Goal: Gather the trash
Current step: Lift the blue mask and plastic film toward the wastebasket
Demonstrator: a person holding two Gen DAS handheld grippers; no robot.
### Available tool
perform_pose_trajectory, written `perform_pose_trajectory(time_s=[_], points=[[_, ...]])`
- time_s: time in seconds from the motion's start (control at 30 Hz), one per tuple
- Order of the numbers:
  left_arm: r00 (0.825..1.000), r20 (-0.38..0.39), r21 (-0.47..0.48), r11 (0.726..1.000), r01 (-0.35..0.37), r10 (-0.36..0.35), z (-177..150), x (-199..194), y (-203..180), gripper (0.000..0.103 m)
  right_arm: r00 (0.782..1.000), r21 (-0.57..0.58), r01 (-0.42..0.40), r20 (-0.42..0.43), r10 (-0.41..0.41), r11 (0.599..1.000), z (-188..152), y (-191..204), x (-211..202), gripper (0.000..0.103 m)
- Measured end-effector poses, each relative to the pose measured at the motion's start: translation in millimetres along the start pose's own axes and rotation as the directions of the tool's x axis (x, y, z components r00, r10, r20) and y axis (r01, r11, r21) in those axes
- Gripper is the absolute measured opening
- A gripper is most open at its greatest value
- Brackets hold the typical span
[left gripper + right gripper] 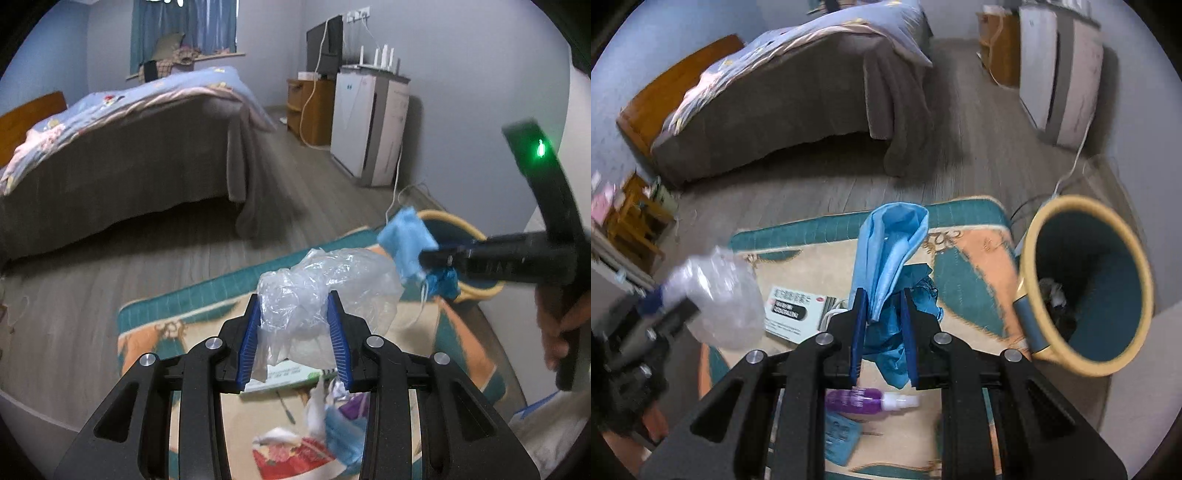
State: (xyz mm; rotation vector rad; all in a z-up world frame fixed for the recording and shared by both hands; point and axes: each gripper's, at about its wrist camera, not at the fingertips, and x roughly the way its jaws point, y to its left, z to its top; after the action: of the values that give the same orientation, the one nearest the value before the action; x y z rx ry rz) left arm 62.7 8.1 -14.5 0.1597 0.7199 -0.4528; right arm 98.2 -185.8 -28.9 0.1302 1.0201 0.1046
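My left gripper is shut on a crumpled clear plastic bag, held above the patterned rug. The same bag shows blurred at the left of the right wrist view. My right gripper is shut on a light blue face mask bunched with a darker blue scrap. In the left wrist view that mask hangs from the right gripper, near the bin's rim. The round bin with a tan rim and teal inside stands to the right and holds some dark trash.
On the rug lie a purple spray bottle, a white booklet, a small blue packet, white tissues and a red printed wrapper. A bed stands behind; a white appliance and cables stand by the wall.
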Motion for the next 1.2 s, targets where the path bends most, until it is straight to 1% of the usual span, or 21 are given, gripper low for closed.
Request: perform_pose_trajectory(time_s=[0.07,0.17,0.3,0.33,0.37,0.4,0.43,0.5,0.53,0.6,0.73,0.83,0.93,1.03,1.07,1.1,1.13,1.2], points=[[1.000,-0.001,0.005,1.000,0.003,-0.003,0,2,-3,0.037,0.995,-0.041,0.068,-0.068,-0.070,0.997,-11,1,22,0.018],[1.000,-0.022,0.019,1.000,0.003,-0.003,-1,7,-8,0.037,0.979,-0.078,0.111,-0.164,-0.122,0.991,-28,-3,56,0.018],[1.000,-0.028,0.020,1.000,0.005,-0.004,-1,8,-7,0.037,0.971,-0.110,0.113,-0.200,-0.134,0.987,-36,-6,79,0.019],[1.000,-0.026,0.018,1.000,0.004,-0.004,-1,8,-6,0.037,0.970,-0.106,0.107,-0.207,-0.128,0.989,-36,-9,80,0.022],[1.000,-0.027,0.014,1.000,0.005,-0.004,-1,8,-5,0.037,0.970,-0.088,0.106,-0.209,-0.123,0.990,-34,-13,81,0.023],[1.000,-0.029,0.012,1.000,0.005,-0.005,-1,9,-5,0.037,0.972,-0.065,0.101,-0.205,-0.113,0.993,-32,-17,80,0.028],[1.000,-0.031,0.012,1.000,0.004,-0.004,-1,10,-5,0.037,0.979,-0.022,0.080,-0.188,-0.083,0.997,-29,-23,76,0.036],[0.999,-0.038,0.013,1.000,0.005,-0.005,-3,12,-5,0.038,0.985,0.022,0.062,-0.165,-0.057,0.998,-26,-28,71,0.044],[0.999,-0.041,0.012,1.000,0.006,-0.006,-3,13,-5,0.038,0.987,0.035,0.064,-0.153,-0.058,0.997,-24,-31,68,0.044],[0.999,-0.046,0.011,1.000,0.006,-0.005,-3,15,-5,0.038,0.984,0.049,0.091,-0.156,-0.083,0.995,-24,-35,68,0.044],[0.999,-0.049,0.014,1.000,0.004,-0.004,-3,16,-7,0.038,0.973,0.103,0.143,-0.197,-0.121,0.984,-29,-48,74,0.044],[0.999,-0.050,0.018,1.000,0.001,0.000,-4,17,-6,0.038,0.970,0.168,0.121,-0.228,-0.081,0.978,-39,-52,70,0.044],[0.999,-0.054,0.030,1.000,-0.005,0.006,-5,19,-6,0.038,0.962,0.170,0.114,-0.263,-0.066,0.979,-50,-47,72,0.044],[0.998,-0.060,0.028,1.000,-0.006,0.008,-4,23,-7,0.038,0.950,0.158,0.101,-0.308,-0.048,0.982,-59,-44,86,0.044],[0.998,-0.060,0.023,1.000,-0.002,0.003,-4,23,-7,0.038,0.946,0.162,0.093,-0.322,-0.036,0.982,-62,-43,90,0.043],[0.998,-0.060,0.023,1.000,0.002,-0.001,-3,23,-8,0.038,0.943,0.171,0.080,-0.331,-0.020,0.982,-63,-44,93,0.036],[0.998,-0.058,0.027,1.000,0.004,-0.002,-3,23,-9,0.038,0.943,0.176,0.071,-0.333,-0.008,0.982,-63,-43,93,0.027],[0.999,-0.054,0.043,0.999,0.001,0.001,-3,22,-11,0.038,0.951,0.136,0.092,-0.306,-0.047,0.986,-57,-38,84,0.023]])
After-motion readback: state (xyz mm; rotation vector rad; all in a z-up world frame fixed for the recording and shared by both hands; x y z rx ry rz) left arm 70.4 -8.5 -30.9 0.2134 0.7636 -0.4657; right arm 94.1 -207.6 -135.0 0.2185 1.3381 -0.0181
